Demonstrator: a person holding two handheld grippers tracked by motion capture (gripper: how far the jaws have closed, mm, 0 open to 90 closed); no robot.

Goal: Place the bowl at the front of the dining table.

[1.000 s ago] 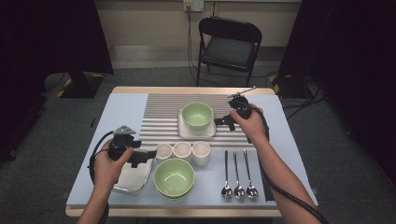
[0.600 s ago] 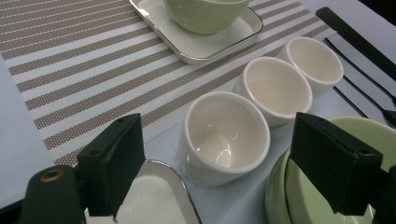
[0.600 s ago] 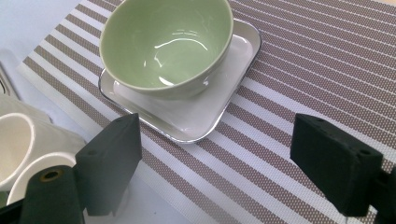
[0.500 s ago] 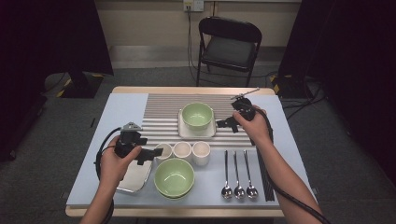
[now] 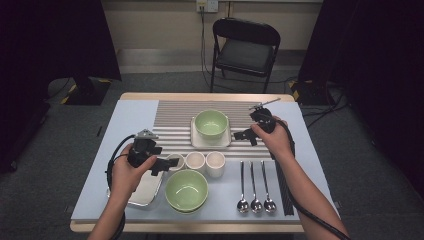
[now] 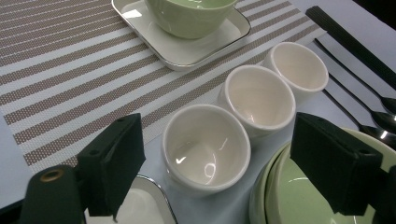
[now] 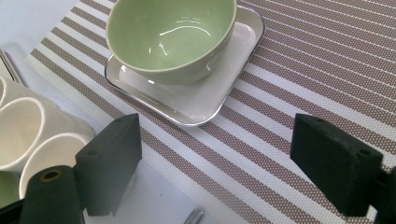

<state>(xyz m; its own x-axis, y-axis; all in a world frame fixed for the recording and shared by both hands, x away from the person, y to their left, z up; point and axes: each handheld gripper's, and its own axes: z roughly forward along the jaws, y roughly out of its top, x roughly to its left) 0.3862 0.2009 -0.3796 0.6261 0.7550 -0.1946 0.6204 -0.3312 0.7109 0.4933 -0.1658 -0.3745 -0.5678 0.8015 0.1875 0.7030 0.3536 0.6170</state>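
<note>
Three white cups stand in a row; the leftmost cup lies just ahead of my left gripper. That gripper is open, its jaws wide on either side of the cup and not touching it. The other two cups follow to the right. My right gripper is open and empty over the striped mat, facing the corner of a square white plate. A green bowl sits on that plate.
A second green bowl sits at the front, right beside the left gripper's right jaw. A silver tray lies under my left hand. Three spoons and black chopsticks lie at front right.
My left gripper has moved to the right, closing in on the leftmost cup. The right gripper has hardly shifted.
</note>
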